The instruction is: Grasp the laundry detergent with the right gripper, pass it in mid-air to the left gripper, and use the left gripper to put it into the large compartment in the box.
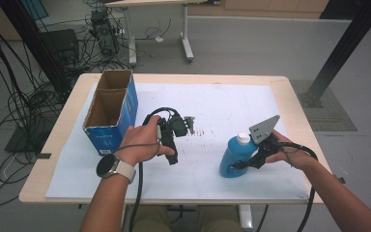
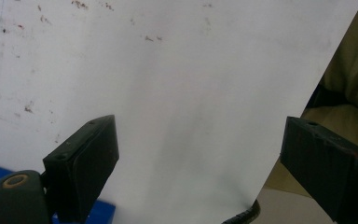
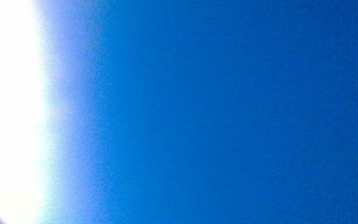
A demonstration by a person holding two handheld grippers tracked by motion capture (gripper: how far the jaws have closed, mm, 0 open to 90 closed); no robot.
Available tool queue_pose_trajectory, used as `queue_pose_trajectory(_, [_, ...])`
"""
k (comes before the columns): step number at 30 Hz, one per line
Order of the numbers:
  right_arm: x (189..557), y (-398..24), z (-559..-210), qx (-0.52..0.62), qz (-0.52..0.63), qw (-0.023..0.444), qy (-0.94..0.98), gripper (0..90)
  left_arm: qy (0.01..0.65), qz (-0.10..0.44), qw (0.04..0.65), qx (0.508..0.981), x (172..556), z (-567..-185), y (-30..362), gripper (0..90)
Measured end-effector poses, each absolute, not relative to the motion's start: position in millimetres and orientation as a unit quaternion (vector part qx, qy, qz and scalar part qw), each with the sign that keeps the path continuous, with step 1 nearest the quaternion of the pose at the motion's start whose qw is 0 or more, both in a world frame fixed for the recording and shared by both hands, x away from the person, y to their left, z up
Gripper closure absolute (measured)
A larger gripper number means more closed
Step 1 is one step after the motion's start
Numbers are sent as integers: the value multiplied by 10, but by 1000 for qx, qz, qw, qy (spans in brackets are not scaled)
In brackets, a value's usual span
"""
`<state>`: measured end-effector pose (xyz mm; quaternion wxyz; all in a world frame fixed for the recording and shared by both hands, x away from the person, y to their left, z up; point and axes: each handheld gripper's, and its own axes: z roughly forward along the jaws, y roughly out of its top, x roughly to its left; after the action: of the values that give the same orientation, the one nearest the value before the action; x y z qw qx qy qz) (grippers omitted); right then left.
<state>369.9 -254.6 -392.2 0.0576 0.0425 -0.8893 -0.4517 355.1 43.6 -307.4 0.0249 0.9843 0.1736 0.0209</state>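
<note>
Left claw [image 2: 200, 158]: jaws spread wide, nothing between, over white worktop [image 1: 232, 104]
Right claw [image 1: 251, 159]: pressed against tilted blue bottle [image 1: 234, 157]; grip state unclear
Cardboard box [image 1: 111, 111]: open-topped, upright, far left

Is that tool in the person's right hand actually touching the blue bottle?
Touching. In the high view the right tool presses against the blue bottle with no gap, and its own view is blurred blue at close range.

I saw the blue bottle [image 1: 233, 155], white-capped, tilted on the white mat [image 1: 222, 104], right of the open cardboard box [image 1: 110, 110]
</note>
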Motion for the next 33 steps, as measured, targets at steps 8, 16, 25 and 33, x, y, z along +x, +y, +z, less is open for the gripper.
queue_pose_trajectory(8, [3704,-2543,-3919,42,-450,59,-890,427,174,23,28,984,3559,-3060,430,118])
queue_pose_trajectory(16, [3703,-2543,-3920,41,-451,59,-890,427,172,24,25,985,3561,-3050,437,118])
queue_pose_trajectory(25, [3699,-2545,-3922,44,-451,58,-889,427,175,25,27,984,3556,-3042,436,118])
queue_pose_trajectory(33, [3700,-2546,-3925,44,-452,58,-889,426,170,26,25,985,3564,-3032,428,118])
